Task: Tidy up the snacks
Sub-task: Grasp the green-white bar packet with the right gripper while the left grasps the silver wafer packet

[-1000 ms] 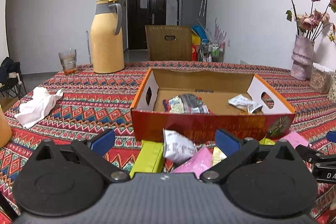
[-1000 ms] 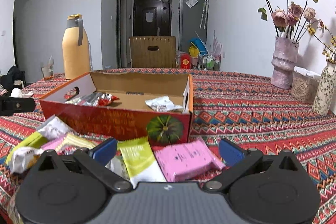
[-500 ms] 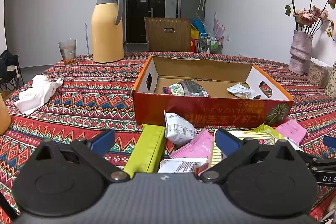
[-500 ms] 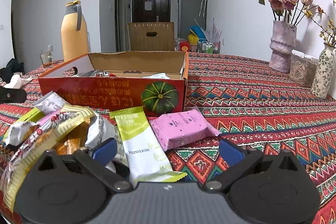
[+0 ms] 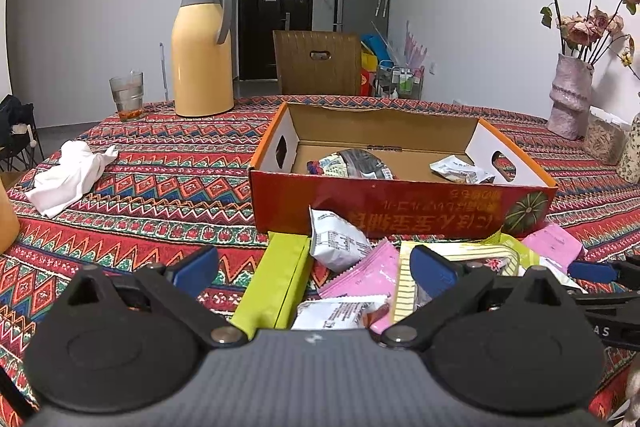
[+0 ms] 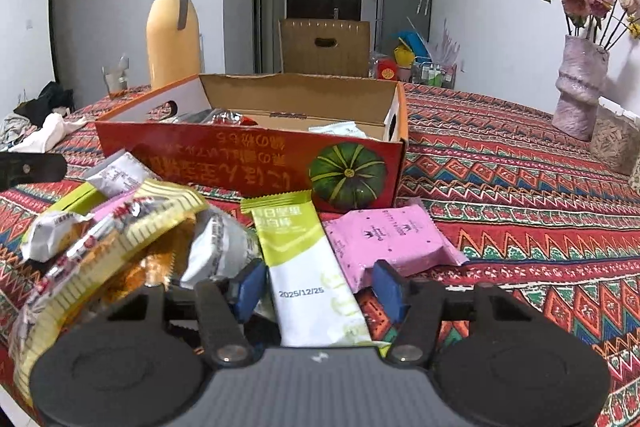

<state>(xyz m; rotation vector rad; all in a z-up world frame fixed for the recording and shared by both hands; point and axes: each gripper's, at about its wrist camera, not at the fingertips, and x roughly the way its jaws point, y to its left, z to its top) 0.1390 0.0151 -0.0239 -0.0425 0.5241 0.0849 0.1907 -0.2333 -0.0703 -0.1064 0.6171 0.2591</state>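
Note:
An open red cardboard box (image 5: pixel 376 203) (image 6: pixel 256 163) with a few snack packs inside stands mid-table. A heap of snack packs lies in front of it: a green box (image 5: pixel 276 279), a white pack (image 5: pixel 336 239), pink packs (image 5: pixel 360 277), a yellow striped bag (image 6: pixel 104 251). My left gripper (image 5: pixel 314 269) is open over the heap, holding nothing. My right gripper (image 6: pixel 320 287) is half closed, its blue pads on either side of a green-and-white bar pack (image 6: pixel 308 267), not clearly touching it. A pink pack (image 6: pixel 392 239) lies just right of the bar.
A yellow thermos jug (image 5: pixel 202 51), a glass (image 5: pixel 127 95) and a crumpled white cloth (image 5: pixel 68 175) are on the left of the patterned tablecloth. A vase with dried roses (image 5: pixel 570 95) (image 6: pixel 580 87) stands at the right. A chair back (image 5: pixel 318 65) is behind the table.
Both grippers pulled back from the box toward the near edge. The right gripper's jaws have narrowed from wide open to either side of the green-and-white bar.

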